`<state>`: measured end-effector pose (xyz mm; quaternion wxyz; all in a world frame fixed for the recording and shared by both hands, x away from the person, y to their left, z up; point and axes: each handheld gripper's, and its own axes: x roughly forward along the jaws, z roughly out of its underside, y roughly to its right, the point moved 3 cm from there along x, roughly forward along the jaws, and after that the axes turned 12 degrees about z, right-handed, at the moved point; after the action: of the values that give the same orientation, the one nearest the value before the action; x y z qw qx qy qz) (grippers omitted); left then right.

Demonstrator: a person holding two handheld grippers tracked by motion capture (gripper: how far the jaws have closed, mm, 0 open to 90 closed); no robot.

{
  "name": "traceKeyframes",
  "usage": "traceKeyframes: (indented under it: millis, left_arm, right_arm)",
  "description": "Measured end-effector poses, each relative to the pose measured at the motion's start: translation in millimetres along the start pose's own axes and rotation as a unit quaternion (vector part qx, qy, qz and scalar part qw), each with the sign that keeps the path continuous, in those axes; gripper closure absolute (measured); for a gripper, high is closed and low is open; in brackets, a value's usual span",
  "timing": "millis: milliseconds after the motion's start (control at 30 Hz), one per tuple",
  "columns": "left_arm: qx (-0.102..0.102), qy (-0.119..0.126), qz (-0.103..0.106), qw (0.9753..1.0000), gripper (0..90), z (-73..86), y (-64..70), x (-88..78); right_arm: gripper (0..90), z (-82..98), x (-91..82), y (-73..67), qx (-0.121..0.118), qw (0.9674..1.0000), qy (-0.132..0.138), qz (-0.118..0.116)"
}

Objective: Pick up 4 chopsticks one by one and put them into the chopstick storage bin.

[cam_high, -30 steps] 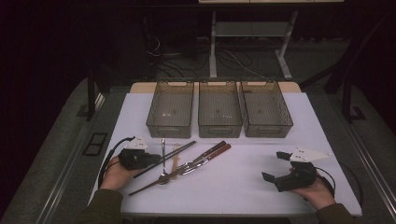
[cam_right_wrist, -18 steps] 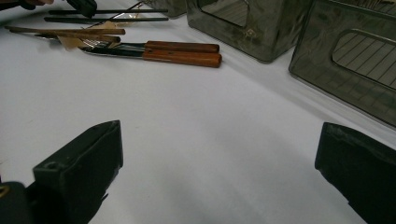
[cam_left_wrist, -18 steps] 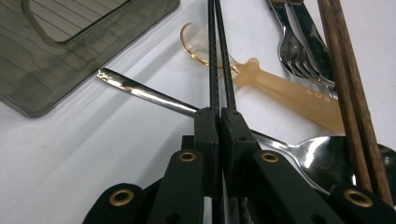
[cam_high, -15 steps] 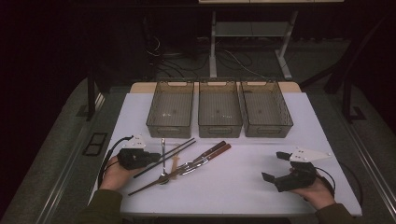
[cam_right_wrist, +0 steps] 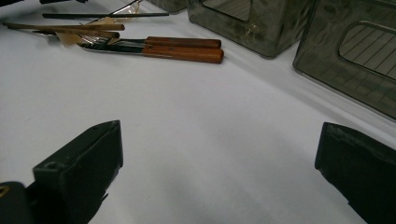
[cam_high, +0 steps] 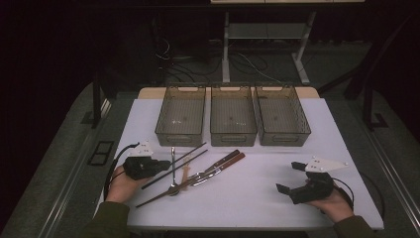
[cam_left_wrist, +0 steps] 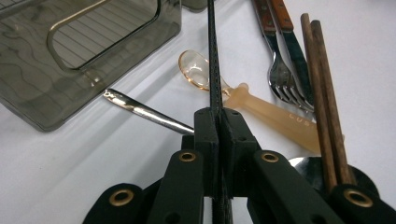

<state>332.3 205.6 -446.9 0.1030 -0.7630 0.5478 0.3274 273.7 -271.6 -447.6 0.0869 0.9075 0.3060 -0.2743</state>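
Three smoky bins (cam_high: 233,121) empty; left tool (cam_left_wrist: 218,122) clamped on black chopstick (cam_left_wrist: 214,60), right tool (cam_right_wrist: 219,163) wide.

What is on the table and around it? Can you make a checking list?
Surface: white table top, plain.
Job's things: thin black chopstick pinched in the left gripper; a second black chopstick lies beside it.
Clutter: brown wooden chopsticks, fork and knife with wooden handles, amber plastic spoon, metal spoon handle, three smoky clear bins in a row.
Grippers: left shut on the chopstick; right gripper open, holding nothing.
Cables: one black cable trails from the left gripper.
Surroundings: dark floor, metal table legs behind.
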Motion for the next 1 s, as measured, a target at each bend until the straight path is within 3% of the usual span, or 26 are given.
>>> traceKeyframes:
  millis: [333, 1000]
  left_arm:
    - [-0.009, 0.032, 0.002, 0.9994, 85.4, -12.9, 10.6, -1.4]
    - [-0.016, 0.072, 0.001, 0.9973, 85.4, -38.5, 24.5, 2.3]
  right_arm:
    - [1.1, 0.0, -0.3, 0.4, -0.002, 1.0, -0.001, 0.002]
    - [1.1, -0.3, 0.0, 0.7, -0.002, 1.0, 0.001, 0.002]
